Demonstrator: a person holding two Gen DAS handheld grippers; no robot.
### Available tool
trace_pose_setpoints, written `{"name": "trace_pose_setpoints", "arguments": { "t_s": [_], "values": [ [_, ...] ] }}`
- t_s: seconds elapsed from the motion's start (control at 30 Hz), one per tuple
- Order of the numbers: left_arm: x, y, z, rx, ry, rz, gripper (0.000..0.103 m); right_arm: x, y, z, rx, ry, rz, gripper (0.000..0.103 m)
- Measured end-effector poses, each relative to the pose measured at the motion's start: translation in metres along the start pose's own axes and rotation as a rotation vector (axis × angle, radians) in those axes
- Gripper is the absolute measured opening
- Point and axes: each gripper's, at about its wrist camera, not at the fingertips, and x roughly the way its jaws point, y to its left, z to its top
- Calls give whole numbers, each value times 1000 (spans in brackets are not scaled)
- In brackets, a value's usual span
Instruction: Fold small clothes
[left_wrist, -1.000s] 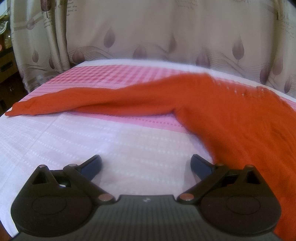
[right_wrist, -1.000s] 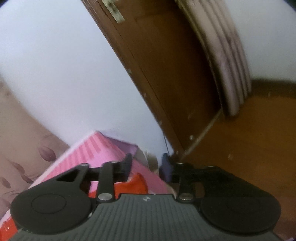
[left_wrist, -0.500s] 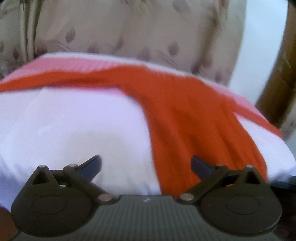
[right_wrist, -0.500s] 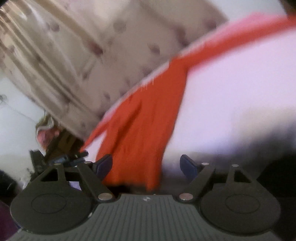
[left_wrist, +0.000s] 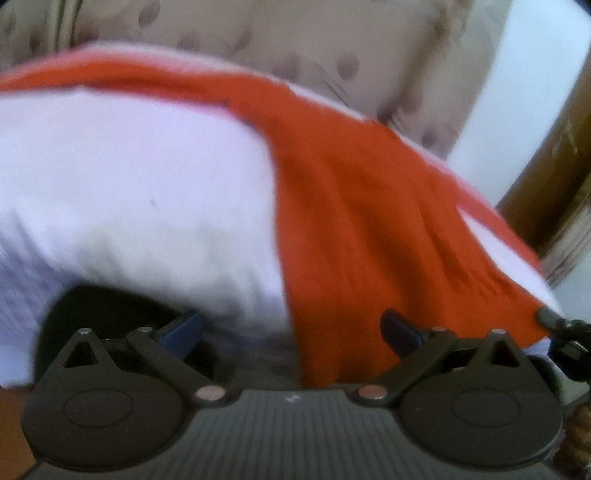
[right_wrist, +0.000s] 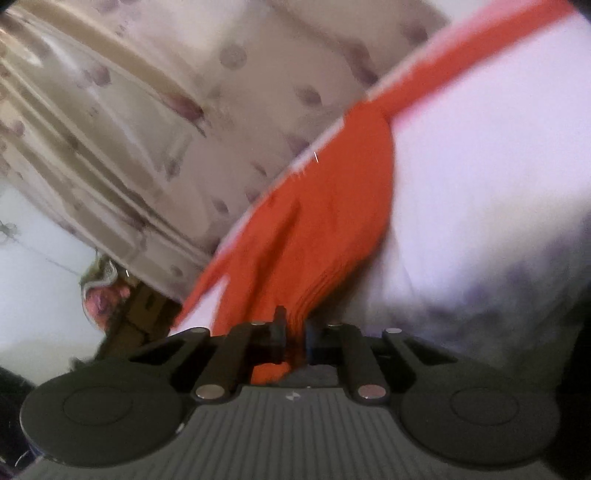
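L wrist cam sits low at the bed's (left_wrist: 129, 192) near edge, close in, angled down across the sheet toward the leaf-print curtain (left_wrist: 332, 48) behind. R wrist cam, tilted sideways, looks nearly level along the bed from its corner, w/ cloth right at the lens. Both views share the orange garment (left_wrist: 351, 221) (right_wrist: 325, 229), the white sheet and the curtain.

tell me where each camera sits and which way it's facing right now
Left wrist: on the left gripper, looking down over the bed at the orange garment; own fingers spread, the right gripper's tip at the far right.
Right wrist: on the right gripper, tilted, facing the curtain; fingers, just closed, pinch the garment's hem.
Shared: garment, bed, curtain.
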Motion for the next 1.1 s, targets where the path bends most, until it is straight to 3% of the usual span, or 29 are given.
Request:
{"name": "trace_pose_setpoints", "arguments": {
  "t_s": [0.07,0.1,0.13,0.2,0.4,0.47,0.5,0.53,0.6,0.73,0.9,0.97,1.03,1.1],
  "values": [
    [4,1,-2,-42,35,-62,74,-14,8,10,-6,-43,-14,14],
    [7,-1,-2,-38,62,-87,32,-19,10,14,-5,-54,-13,13],
    [12,-4,-2,-21,111,-115,15,-25,11,18,-5,-63,-16,13],
    [16,-8,-3,-22,132,-122,14,-33,12,21,-13,-73,-31,12],
    [-8,-5,-8,-9,25,-86,9,-36,-8,23,21,-52,-87,12],
    [-17,-1,-6,-13,5,-69,9,-35,-12,17,-15,-38,-125,22],
    [-20,-1,-5,-5,-2,-72,9,-32,-16,15,-7,-21,-115,40],
    [-23,-1,-4,6,-13,-66,9,-29,-20,12,11,-7,-106,73],
    [-22,-3,-2,21,-7,-76,9,-23,-28,5,57,-23,-104,99],
    [-9,2,1,-17,40,-83,11,-2,-37,-3,69,50,-117,98],
    [7,2,-1,-25,69,-90,11,11,-39,-10,24,48,-84,95],
    [8,1,-2,-21,79,-88,11,23,-48,-7,46,73,-86,81],
    [12,-1,0,-22,93,-71,8,30,-53,-8,60,109,-98,24],
    [7,-4,0,-26,76,-57,7,25,-41,-10,13,93,-104,14]
  ]
}}
